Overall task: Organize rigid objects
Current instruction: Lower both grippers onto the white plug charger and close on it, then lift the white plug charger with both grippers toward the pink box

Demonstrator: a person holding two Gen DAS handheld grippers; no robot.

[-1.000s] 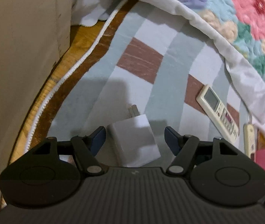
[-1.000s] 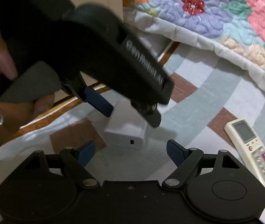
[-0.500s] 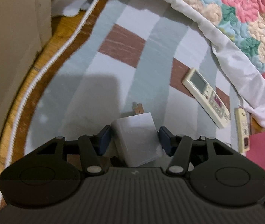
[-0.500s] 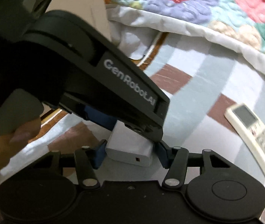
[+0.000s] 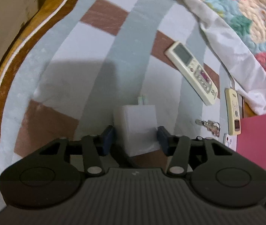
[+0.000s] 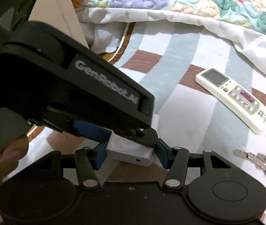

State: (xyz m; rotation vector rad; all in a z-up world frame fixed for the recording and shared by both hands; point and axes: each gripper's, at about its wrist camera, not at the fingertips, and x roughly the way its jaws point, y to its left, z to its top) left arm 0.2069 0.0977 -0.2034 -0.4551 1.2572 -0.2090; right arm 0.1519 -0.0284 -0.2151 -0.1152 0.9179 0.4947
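Your left gripper [image 5: 135, 137] has just been closing and now has its jaws half shut tight on the white charger [image 5: 136, 125], prongs pointing straight out ahead, while your right gripper [image 6: 131, 154] has its jaws drawn in on the charger's other end, both blue pads against its sides. With two grips on one small block, keep both hands moving together or let one go, or it may twist. To the right of the jaws lie the remote [image 5: 192, 72], the keys [image 5: 208, 126] and the pink box [image 5: 257, 140], probably where it belongs.
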